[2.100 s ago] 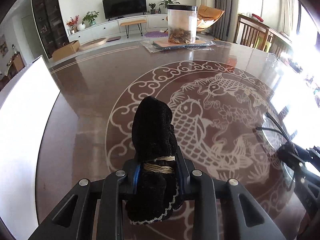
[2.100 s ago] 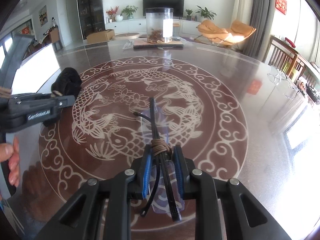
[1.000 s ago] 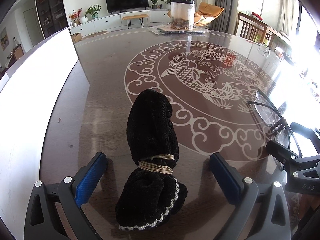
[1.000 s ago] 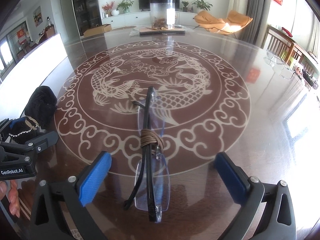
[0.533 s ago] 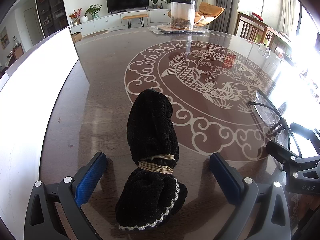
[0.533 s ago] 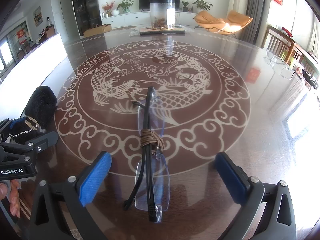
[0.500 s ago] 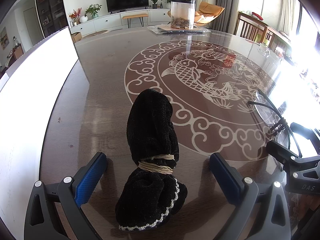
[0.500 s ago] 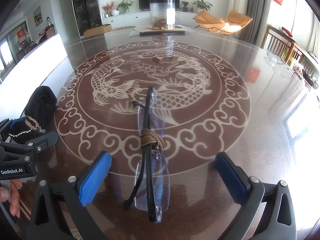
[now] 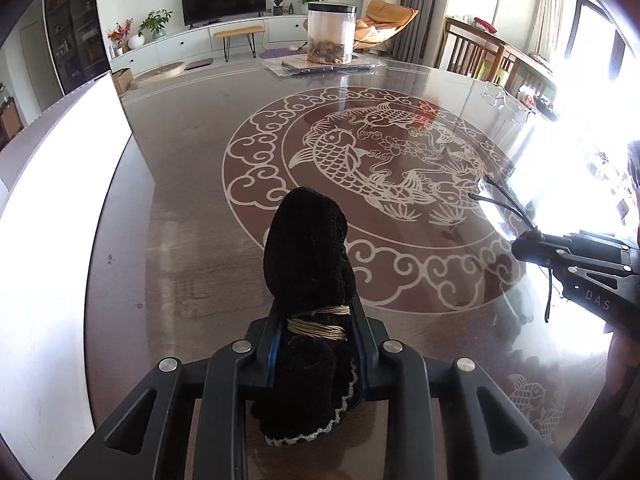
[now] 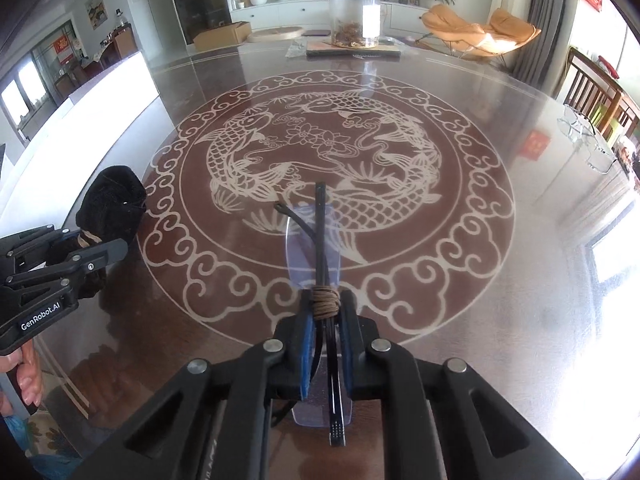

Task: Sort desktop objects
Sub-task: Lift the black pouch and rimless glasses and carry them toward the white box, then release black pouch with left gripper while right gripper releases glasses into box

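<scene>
The left gripper has just closed and now pinches the black velvet pouch at its cord-wrapped neck; the pouch points toward the far side above the brown table. The right gripper has likewise just closed and clamps the folded glasses at the cord binding, lenses and temples projecting forward over the table's carp pattern. A clear jar stands at the far edge, well apart from both.

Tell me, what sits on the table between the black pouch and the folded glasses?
Nothing: between black pouch and folded glasses lies only bare patterned table, as the right wrist view shows.
</scene>
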`<state>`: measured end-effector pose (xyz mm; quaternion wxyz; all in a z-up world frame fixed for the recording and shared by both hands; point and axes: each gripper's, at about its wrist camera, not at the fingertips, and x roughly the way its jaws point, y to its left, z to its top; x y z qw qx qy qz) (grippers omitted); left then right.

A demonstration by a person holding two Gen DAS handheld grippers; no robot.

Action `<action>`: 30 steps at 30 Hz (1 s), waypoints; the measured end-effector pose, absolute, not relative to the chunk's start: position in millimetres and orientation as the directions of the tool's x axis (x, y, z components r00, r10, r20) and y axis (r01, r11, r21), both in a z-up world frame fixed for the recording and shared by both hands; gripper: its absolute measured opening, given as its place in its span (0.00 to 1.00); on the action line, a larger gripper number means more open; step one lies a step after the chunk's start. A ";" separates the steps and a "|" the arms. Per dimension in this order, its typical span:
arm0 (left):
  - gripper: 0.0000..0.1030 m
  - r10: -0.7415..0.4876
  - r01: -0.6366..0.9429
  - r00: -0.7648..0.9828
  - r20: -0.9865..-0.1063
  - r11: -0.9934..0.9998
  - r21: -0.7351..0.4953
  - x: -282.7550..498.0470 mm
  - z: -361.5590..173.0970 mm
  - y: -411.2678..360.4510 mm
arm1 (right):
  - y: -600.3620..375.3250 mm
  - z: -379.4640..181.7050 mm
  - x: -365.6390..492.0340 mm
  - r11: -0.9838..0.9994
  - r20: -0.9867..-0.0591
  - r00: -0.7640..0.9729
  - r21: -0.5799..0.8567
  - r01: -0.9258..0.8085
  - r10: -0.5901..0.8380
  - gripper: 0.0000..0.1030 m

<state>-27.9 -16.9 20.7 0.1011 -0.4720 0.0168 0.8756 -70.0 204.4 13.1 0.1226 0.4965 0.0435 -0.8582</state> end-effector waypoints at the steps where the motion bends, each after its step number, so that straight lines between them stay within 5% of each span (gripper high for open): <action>1: 0.26 0.181 -0.196 -0.547 -0.818 -0.977 -0.085 -22.3 29.8 -19.2 | 206.1 18.5 -65.5 -0.967 -0.855 -0.485 0.067 0.245 -0.182 0.12; 8: 0.26 0.322 -0.137 -0.643 -0.696 -0.941 -0.309 7.7 115.5 -82.7 | 164.4 76.3 -56.4 -0.944 -0.813 -0.515 0.121 0.307 -0.272 0.12; 14: 0.26 0.135 0.043 -0.747 -0.651 -0.967 -0.251 23.9 172.8 -210.2 | 42.0 156.8 -62.5 -0.823 -0.699 -0.513 0.196 0.532 -0.498 0.12; 20: 0.26 -0.099 0.329 -0.650 -0.753 -0.930 -0.161 47.3 139.6 -339.9 | -100.8 183.6 -49.2 -0.621 -0.645 -0.341 0.270 0.736 -0.684 0.12; 26: 0.30 -0.110 0.445 -0.492 -0.864 -0.885 -0.140 62.4 75.6 -384.1 | -197.2 129.2 -41.0 -0.536 -0.742 -0.157 0.304 0.788 -0.651 0.14; 28: 0.46 -0.127 0.469 -0.452 -0.883 -0.876 -0.114 62.7 66.5 -380.6 | -214.4 109.1 -40.1 -0.544 -0.780 -0.125 0.301 0.783 -0.613 0.34; 29: 0.67 -0.138 0.478 -0.453 -0.881 -0.872 -0.109 64.2 65.5 -379.6 | -218.0 103.5 -39.1 -0.543 -0.785 -0.119 0.301 0.784 -0.608 0.60; 30: 0.78 -0.155 0.488 -0.460 -0.874 -0.867 -0.103 66.1 66.4 -378.5 | -219.2 101.9 -37.6 -0.540 -0.781 -0.119 0.303 0.785 -0.613 0.79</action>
